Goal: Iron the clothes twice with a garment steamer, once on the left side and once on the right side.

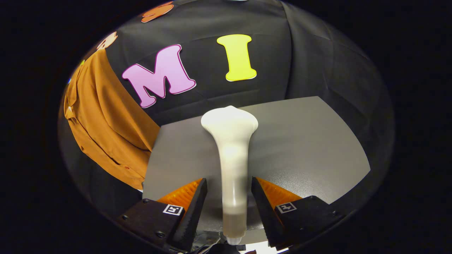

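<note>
A white garment steamer (pixel 231 141) lies on the grey table (pixel 310 141), its slim handle running back between my fingers and its wide head pointing away toward the wall. My gripper (pixel 229 181) is open, one finger on each side of the handle. A gap shows on the left and a narrower one on the right. An orange shirt (pixel 102 120) hangs against the black wall, off to the left beyond the table's left edge. Its lower hem reaches down beside the table's near left corner.
The table's left edge (pixel 150 165) runs close to the hanging shirt. Its right edge and near right corner (pixel 367 169) drop off to dark floor. The black cloth wall stands just behind the table.
</note>
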Demonstrator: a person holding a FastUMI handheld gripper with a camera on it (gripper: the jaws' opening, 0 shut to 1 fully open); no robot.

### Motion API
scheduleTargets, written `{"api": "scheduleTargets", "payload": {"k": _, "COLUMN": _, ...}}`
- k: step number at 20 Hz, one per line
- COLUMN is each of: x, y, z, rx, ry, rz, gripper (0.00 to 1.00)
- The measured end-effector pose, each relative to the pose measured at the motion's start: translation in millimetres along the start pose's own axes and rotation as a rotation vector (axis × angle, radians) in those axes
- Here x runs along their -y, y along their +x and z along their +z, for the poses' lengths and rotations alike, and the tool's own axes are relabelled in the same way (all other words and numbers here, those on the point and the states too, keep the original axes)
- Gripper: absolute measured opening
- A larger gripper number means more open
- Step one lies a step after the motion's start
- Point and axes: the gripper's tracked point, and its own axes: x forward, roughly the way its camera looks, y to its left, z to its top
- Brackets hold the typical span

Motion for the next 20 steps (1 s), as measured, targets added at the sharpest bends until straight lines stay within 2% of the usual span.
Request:
{"api": "scheduleTargets", "payload": {"k": 1, "x": 2, "y": 6, "z": -7, "rx": -0.024, "ry": 0.004, "rz": -0.005, "gripper": 0.80}}
{"api": "scheduleTargets", "payload": {"k": 3, "x": 9, "y": 26, "z": -6, "rx": -0.010, "ry": 0.022, "rz": -0.027, "gripper": 0.57}}
{"api": "scheduleTargets", "payload": {"k": 4, "x": 6, "y": 6, "z": 2, "rx": -0.017, "ry": 0.021, "rz": -0.020, "gripper": 0.45}}
{"api": "scheduleTargets", "payload": {"k": 5, "x": 8, "y": 12, "z": 5, "rx": 0.004, "ry": 0.009, "rz": -0.016, "gripper": 0.37}}
{"api": "scheduleTargets", "payload": {"k": 7, "x": 1, "y": 6, "z": 4, "rx": 0.041, "ry": -0.018, "rz": 0.022, "gripper": 0.31}}
{"api": "scheduleTargets", "payload": {"k": 13, "x": 1, "y": -33, "z": 15, "rx": 0.175, "ry": -0.030, "rz": -0.011, "gripper": 0.31}}
{"api": "scheduleTargets", "payload": {"k": 20, "x": -30, "y": -119, "z": 17, "rx": 0.375, "ry": -0.026, "rz": -0.023, "gripper": 0.30}}
